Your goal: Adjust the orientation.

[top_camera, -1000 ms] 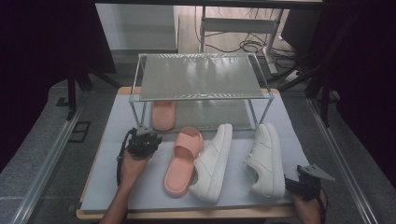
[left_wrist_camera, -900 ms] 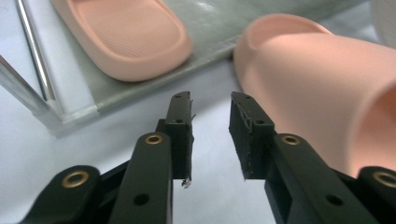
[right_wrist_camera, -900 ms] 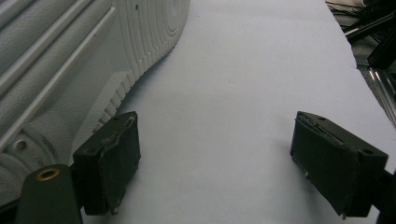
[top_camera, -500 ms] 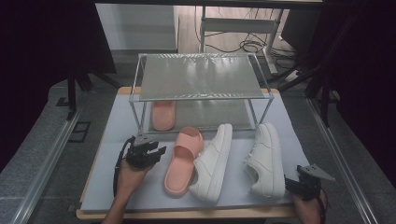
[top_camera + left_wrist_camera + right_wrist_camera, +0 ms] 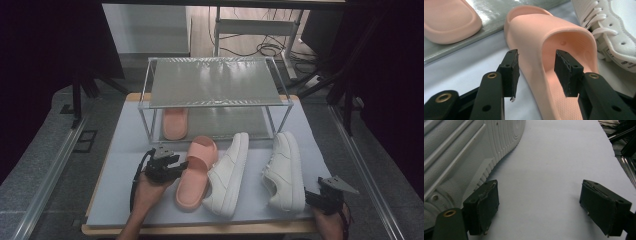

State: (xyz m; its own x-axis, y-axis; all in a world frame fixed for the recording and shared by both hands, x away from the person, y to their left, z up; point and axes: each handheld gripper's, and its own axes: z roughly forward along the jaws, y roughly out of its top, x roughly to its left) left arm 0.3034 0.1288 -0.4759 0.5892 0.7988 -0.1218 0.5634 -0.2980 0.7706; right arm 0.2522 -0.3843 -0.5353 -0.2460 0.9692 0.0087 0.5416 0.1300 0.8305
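The left gripper (image 5: 536, 72) has just been opening and now straddles the left wall of the pink slide (image 5: 196, 172), which lies near-left on the grey mat (image 5: 120, 200); its pads stand apart from the wall on both sides; it should close squarely before lifting. The right gripper (image 5: 539, 205) rests spread and empty by the right sneaker (image 5: 285, 170). The left sneaker (image 5: 227, 172) touches the slide; the rack (image 5: 215, 102) beyond shelters the other slide (image 5: 175, 122).

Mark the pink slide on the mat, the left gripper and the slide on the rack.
pink slide on the mat (image 5: 196, 172), high view, footbed.
left gripper (image 5: 537, 72), left gripper view, between fingertips.
slide on the rack (image 5: 175, 122), high view, footbed.
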